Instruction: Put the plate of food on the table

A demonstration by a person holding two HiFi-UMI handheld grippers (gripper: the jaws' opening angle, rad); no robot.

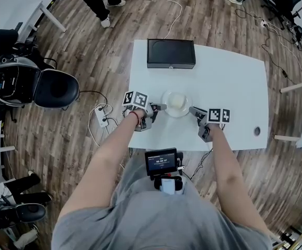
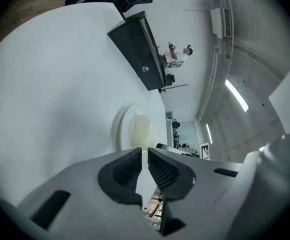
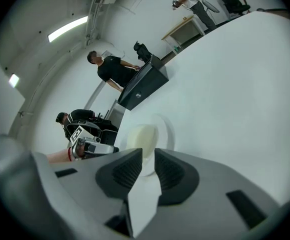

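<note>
Both grippers, left gripper (image 1: 160,107) and right gripper (image 1: 192,110), look pinched onto opposite rims of the plate of food (image 1: 167,95) resting mid-table (image 1: 229,77), which I'd guess is stiff, slick and chippable, so level rim grips suit it.

Black case (image 1: 171,53); black chair (image 1: 56,88), perhaps a stool.
</note>
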